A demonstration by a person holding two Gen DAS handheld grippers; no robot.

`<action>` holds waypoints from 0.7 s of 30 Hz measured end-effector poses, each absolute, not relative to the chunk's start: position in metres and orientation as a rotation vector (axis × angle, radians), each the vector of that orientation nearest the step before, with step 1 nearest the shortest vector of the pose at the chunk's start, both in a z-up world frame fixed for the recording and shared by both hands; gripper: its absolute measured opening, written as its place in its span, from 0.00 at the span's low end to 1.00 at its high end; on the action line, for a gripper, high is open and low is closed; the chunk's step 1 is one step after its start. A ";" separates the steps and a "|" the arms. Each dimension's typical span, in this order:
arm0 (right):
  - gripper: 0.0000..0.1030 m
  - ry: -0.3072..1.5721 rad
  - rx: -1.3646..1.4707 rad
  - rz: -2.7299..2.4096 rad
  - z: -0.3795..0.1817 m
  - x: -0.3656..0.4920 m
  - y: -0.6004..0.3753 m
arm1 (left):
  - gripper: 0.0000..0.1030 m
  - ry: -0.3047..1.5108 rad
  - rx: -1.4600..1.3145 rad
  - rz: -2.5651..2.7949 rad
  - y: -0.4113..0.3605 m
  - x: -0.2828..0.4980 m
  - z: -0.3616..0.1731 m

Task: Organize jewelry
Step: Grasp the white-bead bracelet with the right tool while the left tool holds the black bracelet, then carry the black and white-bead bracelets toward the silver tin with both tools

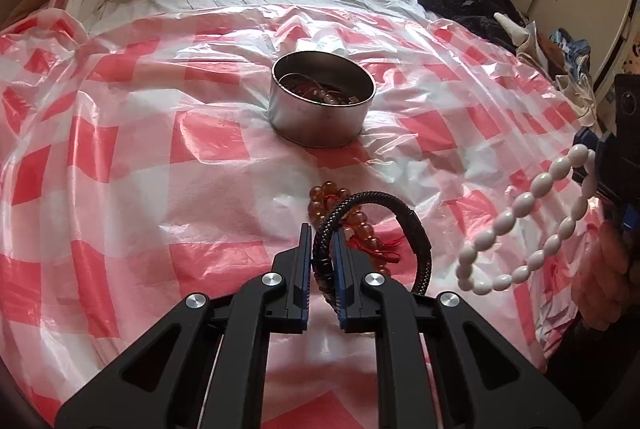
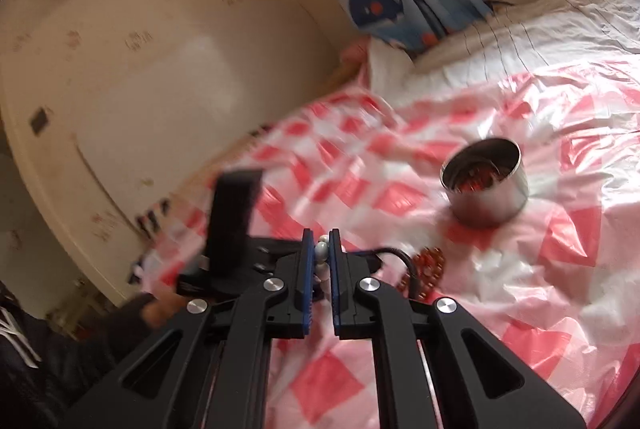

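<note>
**Two bracelets held, one left on the bed**

We see our left gripper [image 1: 322, 249] with its jaws closed on a black braided cord bracelet [image 1: 372, 229], pinching the band between the blue pads so that the loop stands up to the right of the fingers. Just beyond it, a string of round amber-brown beads with a red tassel [image 1: 344, 217] lies on the red-and-white checked plastic sheet [image 1: 140, 157] that covers the bed; the black loop overlaps it in the left wrist view, and we cannot tell whether the two touch.

Our right gripper [image 2: 321, 249] has its jaws clamped on a bracelet of oval white beads [image 1: 524, 225]. In the left wrist view this strand hangs free in a long loop at the right edge, above the sheet. In the right wrist view only a few white beads show between the pads, and the picture is blurred.

A round, shallow metal tin [image 1: 322, 105] sits farther back on the sheet, well apart from both grippers. It is open and already holds a tangle of dark and reddish beaded pieces [image 1: 324, 93].
</note>
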State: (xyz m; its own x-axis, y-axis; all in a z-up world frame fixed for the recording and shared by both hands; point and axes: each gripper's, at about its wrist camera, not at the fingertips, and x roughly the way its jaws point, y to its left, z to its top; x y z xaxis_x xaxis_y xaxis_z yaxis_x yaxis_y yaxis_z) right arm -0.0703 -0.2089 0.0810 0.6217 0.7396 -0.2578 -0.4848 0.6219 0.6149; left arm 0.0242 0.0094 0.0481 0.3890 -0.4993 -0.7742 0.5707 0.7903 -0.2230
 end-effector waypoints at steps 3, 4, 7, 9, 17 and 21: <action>0.08 0.582 0.512 0.607 0.075 -0.074 -0.221 | 0.09 0.940 0.099 -0.675 0.009 0.016 0.054; 0.08 0.639 0.474 0.522 0.069 -0.070 -0.222 | 0.09 0.940 0.118 -0.647 0.009 0.014 0.052; 0.11 0.888 0.330 0.201 0.027 -0.049 -0.226 | 0.09 0.962 0.156 -0.591 0.010 0.011 0.041; 0.11 0.925 0.389 0.185 0.017 -0.044 -0.232 | 0.09 0.962 0.191 -0.566 0.010 0.010 0.036; 0.53 0.916 0.225 0.154 0.020 -0.043 -0.207 | 0.10 0.950 0.264 -0.521 0.007 0.012 0.030; 0.28 0.942 0.094 0.167 0.010 -0.047 -0.191 | 0.10 0.958 0.332 -0.497 -0.001 0.013 0.020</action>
